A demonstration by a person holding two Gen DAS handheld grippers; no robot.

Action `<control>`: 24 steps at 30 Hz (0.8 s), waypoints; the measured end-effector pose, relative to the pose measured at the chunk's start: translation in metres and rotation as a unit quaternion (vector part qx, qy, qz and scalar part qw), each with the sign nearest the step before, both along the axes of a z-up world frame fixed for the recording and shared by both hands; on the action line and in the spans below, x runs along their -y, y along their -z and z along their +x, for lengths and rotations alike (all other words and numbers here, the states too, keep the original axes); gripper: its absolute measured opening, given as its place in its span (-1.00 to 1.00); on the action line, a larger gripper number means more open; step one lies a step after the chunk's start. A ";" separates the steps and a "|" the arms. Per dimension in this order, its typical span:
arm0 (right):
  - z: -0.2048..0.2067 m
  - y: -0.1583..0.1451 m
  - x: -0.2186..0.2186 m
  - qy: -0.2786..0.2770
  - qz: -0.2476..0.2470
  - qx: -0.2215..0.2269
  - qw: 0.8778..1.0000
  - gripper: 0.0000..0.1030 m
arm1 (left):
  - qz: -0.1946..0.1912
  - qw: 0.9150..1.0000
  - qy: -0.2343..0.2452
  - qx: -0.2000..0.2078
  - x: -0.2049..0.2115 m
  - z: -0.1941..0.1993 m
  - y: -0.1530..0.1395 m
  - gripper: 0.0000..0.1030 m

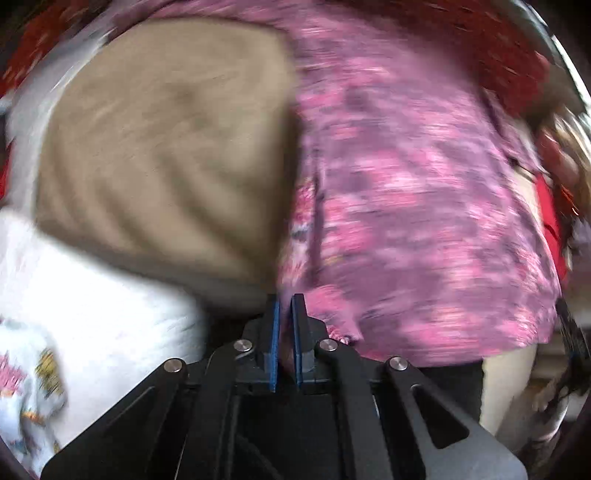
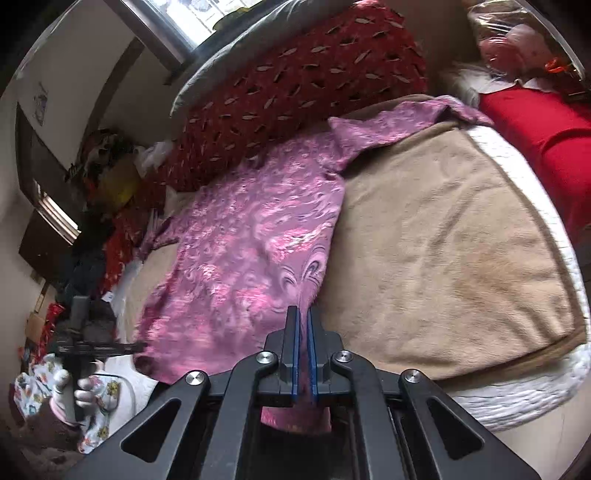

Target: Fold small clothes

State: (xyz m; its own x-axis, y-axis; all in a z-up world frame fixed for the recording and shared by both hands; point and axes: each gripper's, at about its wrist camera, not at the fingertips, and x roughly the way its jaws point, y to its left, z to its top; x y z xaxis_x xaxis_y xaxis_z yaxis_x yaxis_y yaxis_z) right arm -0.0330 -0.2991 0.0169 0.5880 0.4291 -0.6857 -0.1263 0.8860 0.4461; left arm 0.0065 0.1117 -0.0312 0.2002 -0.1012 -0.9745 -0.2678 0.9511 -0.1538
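With the pink patterned top [image 2: 236,236] spread on the tan blanket [image 2: 443,251] and each hand-held gripper, right [image 2: 303,314] and left [image 1: 286,301], seemingly pinching its near hem, lift both corners evenly to fold toward the collar.

Left wrist view heavily motion-blurred, pink garment [image 1: 406,184] and tan blanket [image 1: 159,147] smeared. Right wrist view mostly sharp, daylight from window [image 2: 207,14] top left, soft shadows, fisheye bending and dark vignette at edges.
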 end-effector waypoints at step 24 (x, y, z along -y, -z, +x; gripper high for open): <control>0.141 0.088 -0.050 0.009 -0.145 -0.056 0.988 -0.84 | 0.068 0.998 -0.007 0.017 0.021 0.116 0.035 0.05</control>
State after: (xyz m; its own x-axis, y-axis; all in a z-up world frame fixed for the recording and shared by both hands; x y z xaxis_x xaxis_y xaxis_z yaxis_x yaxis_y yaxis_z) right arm 0.1076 -0.2489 -0.0716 0.5065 0.1954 -0.8398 -0.0734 0.9802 0.1838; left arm 0.1229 0.0907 -0.0663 0.2342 0.0339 -0.9716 -0.2778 0.9600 -0.0335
